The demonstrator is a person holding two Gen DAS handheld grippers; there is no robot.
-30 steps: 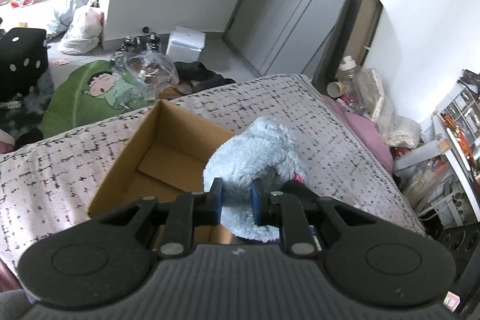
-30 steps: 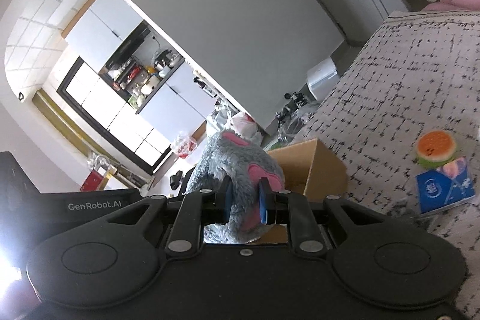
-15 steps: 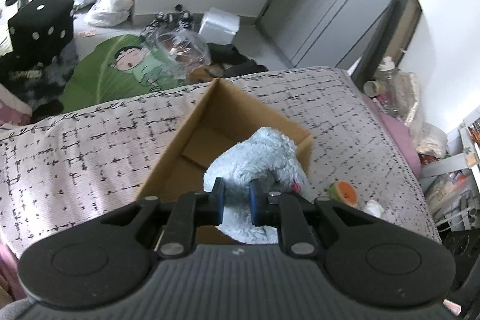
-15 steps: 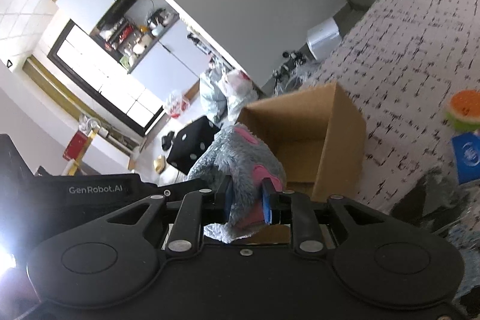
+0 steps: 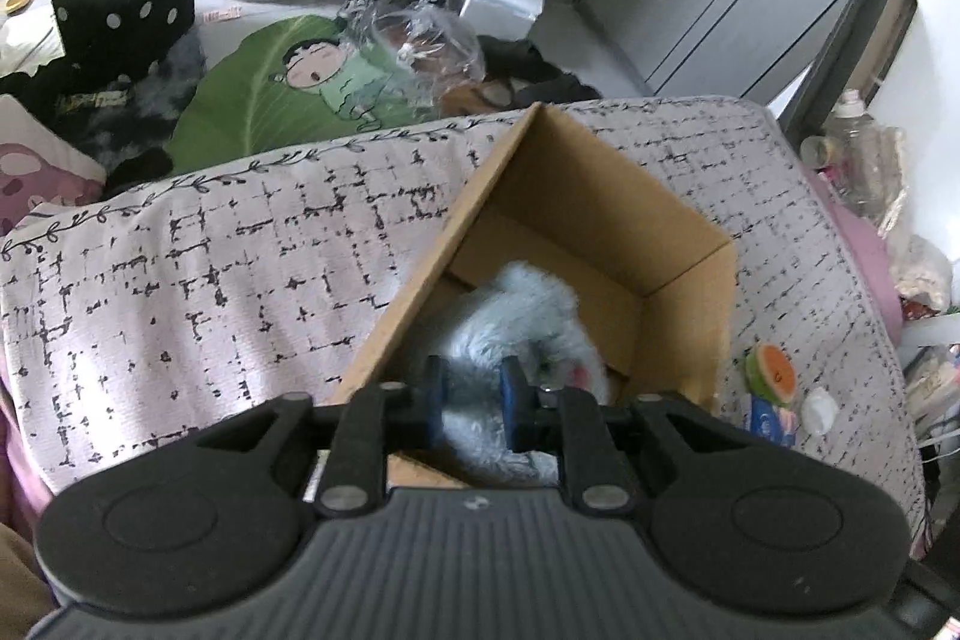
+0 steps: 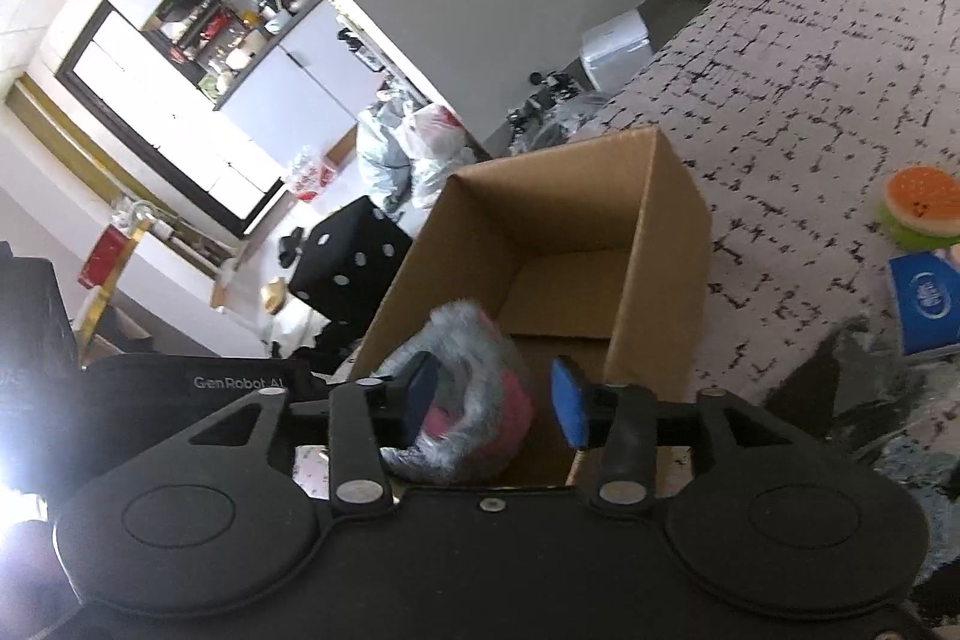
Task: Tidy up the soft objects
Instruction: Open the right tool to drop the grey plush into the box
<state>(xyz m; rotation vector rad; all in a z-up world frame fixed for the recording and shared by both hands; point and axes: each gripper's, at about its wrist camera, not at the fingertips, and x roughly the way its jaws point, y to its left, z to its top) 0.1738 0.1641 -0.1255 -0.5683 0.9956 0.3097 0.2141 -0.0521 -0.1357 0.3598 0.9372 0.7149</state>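
Observation:
An open cardboard box [image 5: 606,214] stands on the patterned bed cover [image 5: 198,274]; it also shows in the right wrist view [image 6: 576,196]. My left gripper [image 5: 472,403] is shut on a light blue plush toy [image 5: 528,322] and holds it down inside the box. My right gripper [image 6: 495,400] is open over the box's near edge. A grey and pink plush toy [image 6: 468,400] lies between its fingers, against the left pad, dropping into the box.
A burger-shaped squishy toy [image 5: 771,370] [image 6: 921,202] and a blue packet [image 6: 927,298] lie on the bed right of the box. A black dice cushion [image 5: 126,9], bags and a green leaf mat [image 5: 264,81] cover the floor beyond.
Both grippers moved over the box and lowered. The left one sank the blue plush inside. The right gripper opened and let go of the grey and pink plush.

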